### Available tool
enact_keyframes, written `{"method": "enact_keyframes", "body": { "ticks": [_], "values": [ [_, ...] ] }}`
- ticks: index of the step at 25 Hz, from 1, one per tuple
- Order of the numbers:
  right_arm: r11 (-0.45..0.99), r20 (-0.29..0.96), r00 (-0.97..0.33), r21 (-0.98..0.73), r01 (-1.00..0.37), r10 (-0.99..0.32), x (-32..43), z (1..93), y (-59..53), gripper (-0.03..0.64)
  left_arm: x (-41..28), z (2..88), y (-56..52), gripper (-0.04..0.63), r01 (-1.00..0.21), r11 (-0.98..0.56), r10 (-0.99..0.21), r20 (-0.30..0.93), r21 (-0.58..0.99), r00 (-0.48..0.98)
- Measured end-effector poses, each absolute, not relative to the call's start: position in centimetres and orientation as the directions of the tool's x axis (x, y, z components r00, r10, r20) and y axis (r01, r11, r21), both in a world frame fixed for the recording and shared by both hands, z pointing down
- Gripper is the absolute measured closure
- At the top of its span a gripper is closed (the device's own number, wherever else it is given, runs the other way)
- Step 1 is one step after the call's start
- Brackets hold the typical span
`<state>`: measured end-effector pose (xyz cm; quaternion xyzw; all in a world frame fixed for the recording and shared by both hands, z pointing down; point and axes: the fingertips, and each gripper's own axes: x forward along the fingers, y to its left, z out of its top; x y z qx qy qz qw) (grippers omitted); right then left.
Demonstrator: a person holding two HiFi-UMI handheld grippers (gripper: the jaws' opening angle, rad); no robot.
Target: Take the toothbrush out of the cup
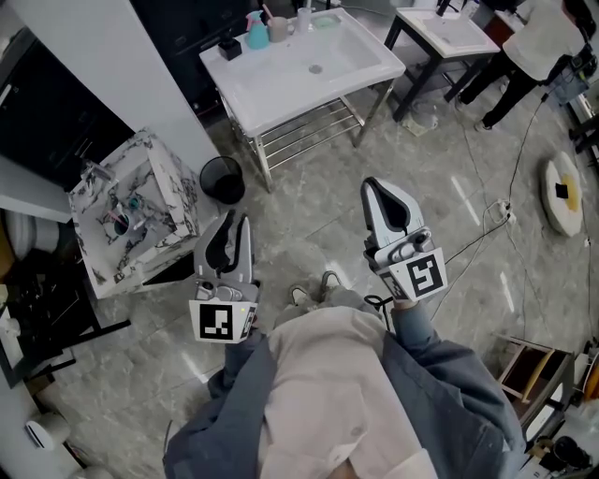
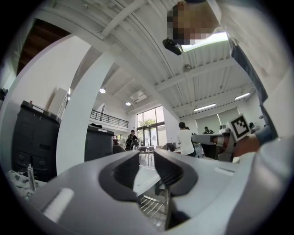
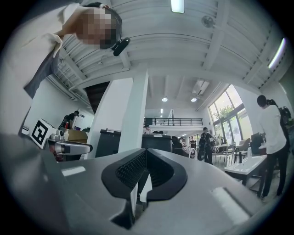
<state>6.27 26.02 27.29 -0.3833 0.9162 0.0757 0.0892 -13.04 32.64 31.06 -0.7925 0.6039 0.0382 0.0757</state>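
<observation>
The cup (image 1: 278, 30) stands at the back edge of the white basin worktop (image 1: 281, 84), with the toothbrush (image 1: 268, 12) upright in it (small at this range, only its handle end showing). Both lie well apart from either tool, far beyond their tips across open floor. The left tool (image 1: 240, 223) is clenched on nothing; the right tool (image 1: 374, 187) is likewise clenched, tips meeting, empty. Counted: two tools, one cup, one toothbrush, one teal spray bottle (image 1: 255, 33) just beside the cup, and one black bin (image 1: 223, 178) on the floor between the left tool and the worktop.
</observation>
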Motion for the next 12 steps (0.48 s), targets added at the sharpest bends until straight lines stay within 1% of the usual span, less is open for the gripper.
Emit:
{"method": "enact_keyframes", "body": {
  "ticks": [1, 2, 3, 10, 12],
  "values": [
    [0.694, -0.222, -0.690, 0.070, -0.716, -0.689, 6.2, 27.2, 26.0, 0.609, -13.3, 30.9, 32.6, 0.421, -0.965, -0.252, -0.951, -0.165, -0.073, 0.261],
    [0.695, -0.222, -0.689, 0.067, -0.716, -0.690, 6.2, 27.2, 26.0, 0.609, -13.6, 30.8, 32.5, 0.269, -0.968, -0.243, -0.952, -0.173, -0.067, 0.251],
    [0.695, -0.221, -0.689, 0.064, -0.716, -0.690, 6.2, 27.2, 25.9, 0.609, -13.9, 30.8, 32.4, 0.230, -0.970, -0.235, -0.954, -0.176, -0.060, 0.242],
    [0.686, -0.206, -0.682, 0.066, -0.725, -0.701, 6.4, 27.8, 25.6, 0.609, -14.2, 31.5, 31.6, 0.230, -0.970, -0.241, -0.955, -0.169, -0.044, 0.245],
    [0.681, -0.205, -0.678, 0.067, -0.729, -0.706, 6.6, 27.9, 25.2, 0.609, -14.1, 31.6, 31.1, 0.252, -0.968, -0.247, -0.953, -0.174, -0.037, 0.250]
  ]
}}
